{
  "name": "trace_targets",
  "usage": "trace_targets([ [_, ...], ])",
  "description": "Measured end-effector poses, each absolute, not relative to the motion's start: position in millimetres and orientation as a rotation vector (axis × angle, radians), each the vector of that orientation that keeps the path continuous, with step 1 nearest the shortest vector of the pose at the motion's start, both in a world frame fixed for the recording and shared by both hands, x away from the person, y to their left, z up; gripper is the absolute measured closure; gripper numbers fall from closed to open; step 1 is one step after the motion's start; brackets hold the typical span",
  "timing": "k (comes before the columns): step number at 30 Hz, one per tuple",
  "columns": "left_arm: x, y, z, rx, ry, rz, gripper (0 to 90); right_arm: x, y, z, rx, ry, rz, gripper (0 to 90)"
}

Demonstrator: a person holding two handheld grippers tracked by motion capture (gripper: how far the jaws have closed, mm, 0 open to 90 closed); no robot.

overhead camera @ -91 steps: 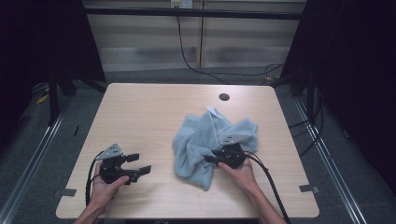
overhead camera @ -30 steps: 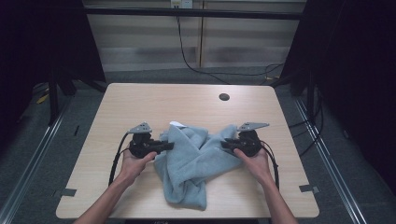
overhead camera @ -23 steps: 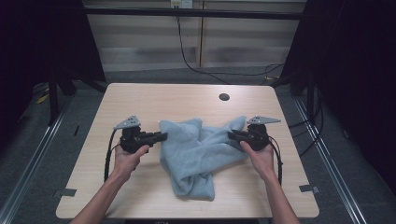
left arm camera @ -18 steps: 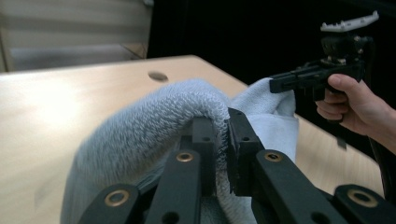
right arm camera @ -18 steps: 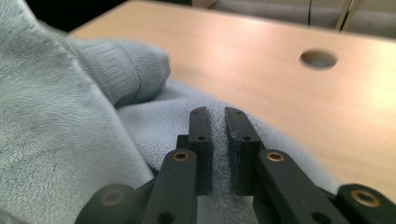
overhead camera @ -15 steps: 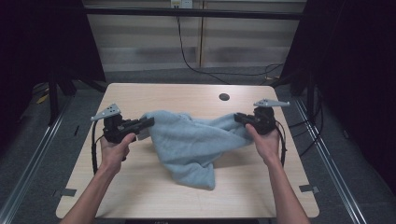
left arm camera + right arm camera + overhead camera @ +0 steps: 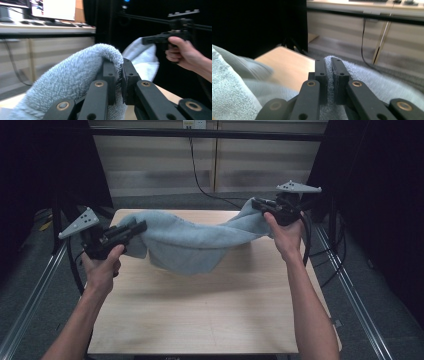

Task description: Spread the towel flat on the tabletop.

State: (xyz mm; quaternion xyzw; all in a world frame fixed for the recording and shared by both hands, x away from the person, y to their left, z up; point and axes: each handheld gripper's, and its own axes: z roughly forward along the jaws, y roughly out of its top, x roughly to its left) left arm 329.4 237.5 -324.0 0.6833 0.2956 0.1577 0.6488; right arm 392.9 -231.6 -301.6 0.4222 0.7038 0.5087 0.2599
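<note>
A grey-blue towel [image 7: 192, 242] hangs stretched between the two grippers above the wooden table [image 7: 210, 315], sagging in the middle; whether its lowest fold clears the tabletop or brushes it cannot be told from the high view.

Left gripper [image 7: 134, 228]: at the left of the scene, over the table's left edge, jaws pointing right. In the left gripper view the jaws [image 7: 121, 77] stand almost fully together with a thin fold of towel [image 7: 75, 82] pinched between the pads; the pile of the cloth bulges up and over the left jaw. Firm grip on the towel's left end.

Right gripper [image 7: 259, 205]: at the far right, held higher than the left one, jaws pointing left. In the right gripper view the jaws [image 7: 330, 80] are likewise nearly closed, a narrow strip of towel [image 7: 367, 82] clamped between the pads, with more cloth spreading to both sides below them. The table's corner shows beyond the jaws.

Both of the person's hands [image 7: 100, 270] grip the handles, forearms entering from the near edge. Cables trail from each gripper. The right hand [image 7: 181, 51] and its gripper appear in the left gripper view, holding the towel's other end.
</note>
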Motion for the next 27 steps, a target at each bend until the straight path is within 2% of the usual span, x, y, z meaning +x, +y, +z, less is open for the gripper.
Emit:
trace_targets([
  [7,294,238,-399,1.684,0.732,0.173,82.8,349,-244,-389,1.231,2.076,1.212,83.6],
  [11,284,235,-416,1.704,0.767,0.093,75.3,326,-249,-425,1.235,2.151,1.037,72.6],
  [17,287,225,-405,1.711,0.711,0.082,58.0,309,-270,-435,1.310,2.085,1.112,58.6],
  [21,288,216,-402,1.725,0.682,0.097,56.3,309,-266,-441,1.326,2.107,1.151,56.7],
  [27,278,219,-407,1.769,0.663,0.104,49.4,322,-227,-466,1.279,2.239,1.109,54.9],
])
